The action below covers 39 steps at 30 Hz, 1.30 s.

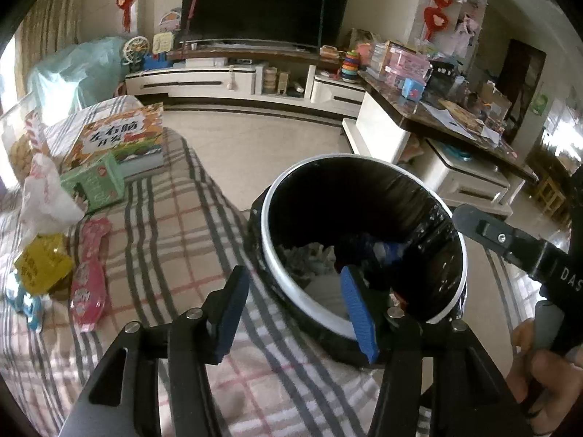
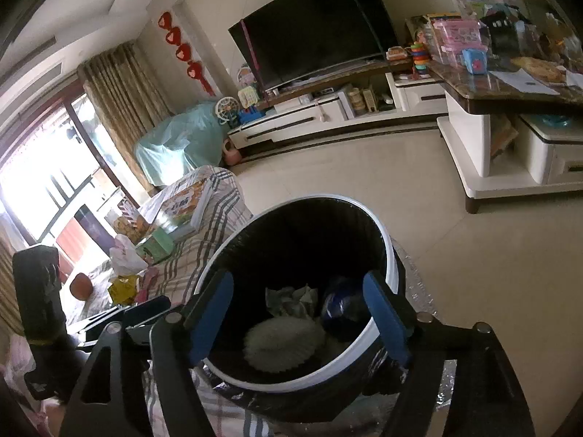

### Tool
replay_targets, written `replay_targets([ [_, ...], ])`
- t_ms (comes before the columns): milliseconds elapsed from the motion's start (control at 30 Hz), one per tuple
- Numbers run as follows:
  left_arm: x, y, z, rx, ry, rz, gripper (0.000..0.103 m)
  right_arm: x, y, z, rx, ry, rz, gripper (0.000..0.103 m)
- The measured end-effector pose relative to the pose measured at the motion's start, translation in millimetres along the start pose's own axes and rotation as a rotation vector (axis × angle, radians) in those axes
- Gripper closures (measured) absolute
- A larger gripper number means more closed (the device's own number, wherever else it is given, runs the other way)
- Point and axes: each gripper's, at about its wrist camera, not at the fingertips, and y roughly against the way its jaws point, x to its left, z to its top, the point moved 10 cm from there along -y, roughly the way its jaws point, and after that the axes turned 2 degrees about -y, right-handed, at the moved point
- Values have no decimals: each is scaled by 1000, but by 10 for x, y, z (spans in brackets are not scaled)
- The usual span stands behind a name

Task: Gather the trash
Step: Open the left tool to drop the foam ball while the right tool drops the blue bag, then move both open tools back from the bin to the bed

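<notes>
A round trash bin (image 1: 460,251) with a white rim and black liner stands beside the plaid-covered sofa; it also shows in the right wrist view (image 2: 390,255). It holds crumpled paper (image 2: 288,300), a white ruffled liner (image 2: 280,344) and a dark blue wrapper (image 2: 340,306). My left gripper (image 1: 297,313) is open and empty, above the bin's near-left rim. My right gripper (image 2: 298,318) is open and empty, right above the bin's mouth. On the sofa lie a pink wrapper (image 1: 89,276), a yellow packet (image 1: 42,264) and a white plastic bag (image 1: 45,193).
A green box (image 1: 96,182) and a picture book (image 1: 120,138) lie on the plaid sofa cover (image 1: 175,225). A marble-topped coffee table (image 1: 411,123) full of clutter stands to the right, a TV (image 1: 262,3) on its stand behind. Tiled floor (image 2: 473,273) lies between.
</notes>
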Motion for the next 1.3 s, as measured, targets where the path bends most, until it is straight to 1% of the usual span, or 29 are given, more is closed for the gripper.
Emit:
replay_targets([
  [67, 45, 39, -27, -3, 11, 0, 46, 20, 18, -19, -2, -2, 2, 24],
  [133, 107, 91, -88, -2, 28, 0, 45, 59, 40, -40, -4, -3, 7, 18],
  [233, 206, 179, -200, 2, 55, 0, 45, 134, 75, -79, -9, -8, 24, 15],
  [367, 362, 334, -319, -8, 86, 12, 45, 251, 111, -128, -6, -1, 40, 14],
  [533, 615, 585, -483, -30, 147, 31, 44, 466, 135, -223, 1, 13, 69, 12],
  [833, 1097, 982, -802, -57, 240, 88, 42, 972, 44, -492, 57, 73, 134, 11],
  [1200, 1566, 1281, -1101, -59, 337, 149, 42, 1538, -148, -863, 133, 146, 192, 11],
  [1300, 1651, 1300, -1129, -58, 348, 164, 42, 1650, -193, -928, 146, 163, 202, 11],
])
